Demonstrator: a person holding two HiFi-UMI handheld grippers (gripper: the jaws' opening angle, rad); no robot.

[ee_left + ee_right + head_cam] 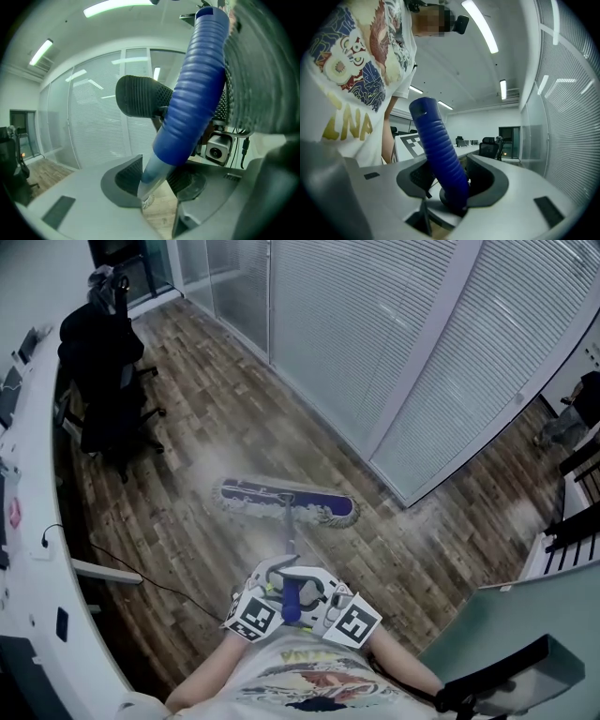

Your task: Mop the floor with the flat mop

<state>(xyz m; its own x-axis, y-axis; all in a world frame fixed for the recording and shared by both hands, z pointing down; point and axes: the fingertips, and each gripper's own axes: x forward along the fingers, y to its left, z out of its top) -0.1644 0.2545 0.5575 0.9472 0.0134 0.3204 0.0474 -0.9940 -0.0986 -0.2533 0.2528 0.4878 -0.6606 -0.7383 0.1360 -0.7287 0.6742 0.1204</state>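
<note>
the left tongs [154, 183] are closed on the flat mop [289, 532], pinching the pale shaft just below the lower end of its blue ribbed grip [197, 93], which slants up and to the right out of the jaws. the right tongs [452, 183] clamp the same grip higher up, both pads against the ribbed blue sleeve, its rounded top end leaning towards the person's printed shirt [351, 70]. in the head view the two tongs sit side by side close to the person's body, marker cubes facing up. from there the shaft runs forward and down to the mop head [286, 500], which lies flat and crosswise on the wood-pattern floor [216, 409], with a pale streak of floor around it. beyond it stands a wall of white blinds [375, 334]. at the left, a black office chair [103, 381] stands beside a curved white tabletop [37, 474].
</note>
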